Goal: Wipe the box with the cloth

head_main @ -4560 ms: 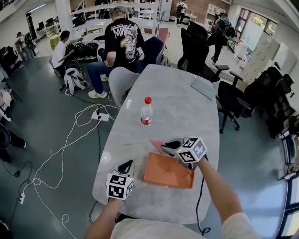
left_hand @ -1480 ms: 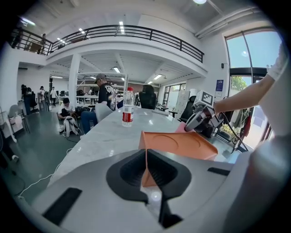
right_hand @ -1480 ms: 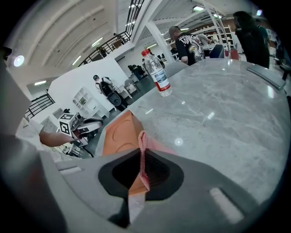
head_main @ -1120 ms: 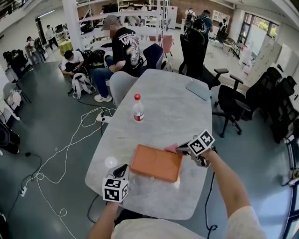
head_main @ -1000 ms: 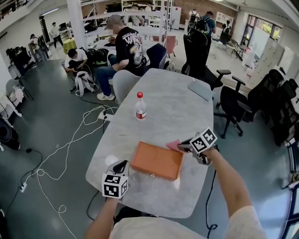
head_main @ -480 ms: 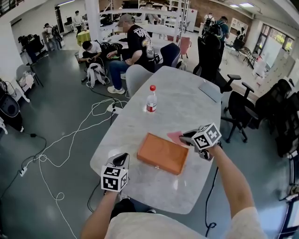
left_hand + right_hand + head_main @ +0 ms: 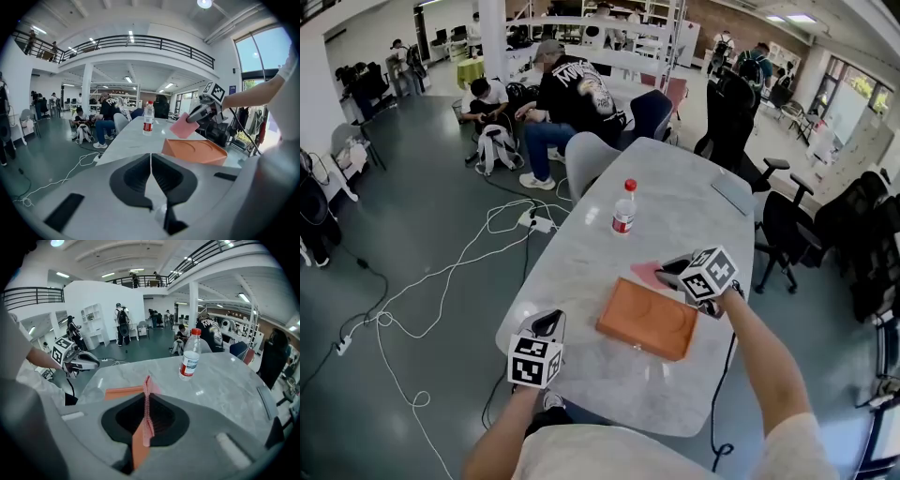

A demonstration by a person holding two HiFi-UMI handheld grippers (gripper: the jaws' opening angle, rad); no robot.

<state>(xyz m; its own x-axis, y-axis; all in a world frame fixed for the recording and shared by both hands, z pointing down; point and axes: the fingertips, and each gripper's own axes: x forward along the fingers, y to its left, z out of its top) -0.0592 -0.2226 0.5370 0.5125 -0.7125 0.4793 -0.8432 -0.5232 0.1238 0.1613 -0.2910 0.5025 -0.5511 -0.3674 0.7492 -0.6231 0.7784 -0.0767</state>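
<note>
A flat orange box lies on the grey marble table, near its front end. My right gripper is shut on a pink cloth, which hangs over the table just beyond the box's far edge. In the right gripper view the pink cloth is pinched between the jaws, with the orange box below. My left gripper is shut with nothing in it, at the table's front left corner. In the left gripper view the orange box and the pink cloth appear ahead to the right.
A water bottle with a red cap stands mid-table beyond the box. A grey laptop lies at the far right edge. Office chairs line the right side; a seated person is at the far end. Cables trail on the floor at left.
The view has swung, so the box and bottle sit further right in the picture. My right gripper holds the cloth at the box's far edge throughout. The left gripper stays shut near the corner.
</note>
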